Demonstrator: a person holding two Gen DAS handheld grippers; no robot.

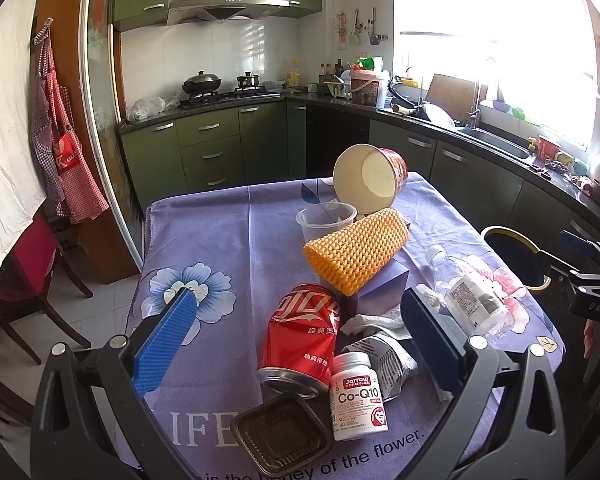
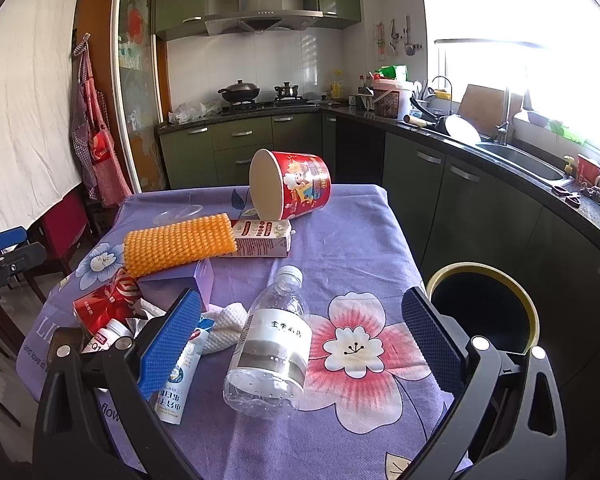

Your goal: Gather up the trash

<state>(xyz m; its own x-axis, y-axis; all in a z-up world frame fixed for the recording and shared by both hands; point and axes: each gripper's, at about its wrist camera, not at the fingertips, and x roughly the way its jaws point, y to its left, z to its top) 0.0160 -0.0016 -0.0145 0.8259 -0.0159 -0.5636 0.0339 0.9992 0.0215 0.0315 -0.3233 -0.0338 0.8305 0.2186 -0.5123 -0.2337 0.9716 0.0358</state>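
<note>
Trash lies on a table with a purple flowered cloth (image 1: 228,240). In the left wrist view my left gripper (image 1: 300,320) is open above a crushed red cola can (image 1: 304,332), a white Co-Q10 pill bottle (image 1: 358,396) and a dark plastic tray (image 1: 284,436). In the right wrist view my right gripper (image 2: 300,332) is open around a clear plastic water bottle (image 2: 272,344) that lies on the cloth. A round black bin with a yellow rim (image 2: 484,304) stands to the right of the table; it also shows in the left wrist view (image 1: 516,256).
An orange foam net (image 2: 180,244), a purple box (image 2: 184,284), a milk carton (image 2: 262,238), a tipped red paper bucket (image 2: 292,184), a clear cup (image 1: 326,224) and crumpled tissue (image 2: 224,328) lie on the table. Green kitchen cabinets (image 1: 480,176) run behind and to the right. A red chair (image 1: 28,272) stands left.
</note>
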